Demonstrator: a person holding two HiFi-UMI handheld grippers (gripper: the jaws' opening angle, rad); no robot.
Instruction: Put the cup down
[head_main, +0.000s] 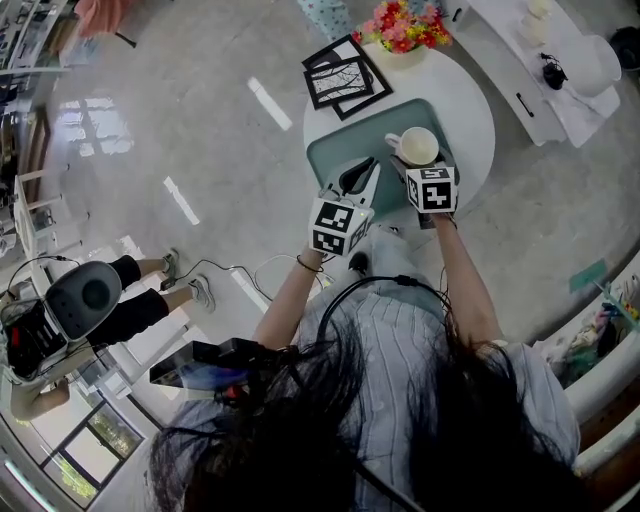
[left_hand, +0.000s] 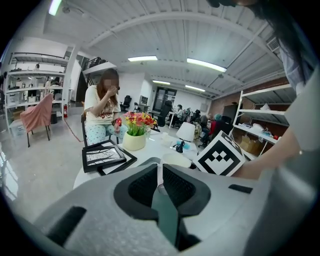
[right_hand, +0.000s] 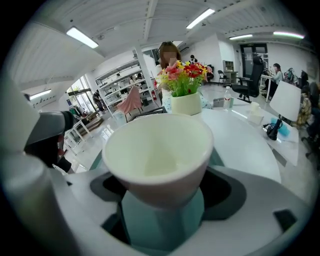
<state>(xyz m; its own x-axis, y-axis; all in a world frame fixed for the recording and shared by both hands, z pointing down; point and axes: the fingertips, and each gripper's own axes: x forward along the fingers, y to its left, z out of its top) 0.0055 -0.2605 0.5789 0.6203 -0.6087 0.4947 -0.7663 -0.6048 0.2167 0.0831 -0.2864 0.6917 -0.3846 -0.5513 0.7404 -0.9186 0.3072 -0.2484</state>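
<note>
Cream-white round cup (right_hand: 157, 155): clamped at its lower body between the jaws of the right gripper (right_hand: 162, 195), mouth upward. It is positioned over the teal rectangular mat (head_main: 340, 155) on the round white table (head_main: 465, 110); contact with the mat cannot be determined. Left gripper (left_hand: 160, 175): jaws drawn together, nothing between them, near the right gripper.

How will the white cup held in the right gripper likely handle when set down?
The cup looks rigid and glossy, probably ceramic: likely slippery, and chip-prone if dropped. It tapers toward a narrower base, so a nudge near the rim might tip it. It appears empty, so probably light.
</note>
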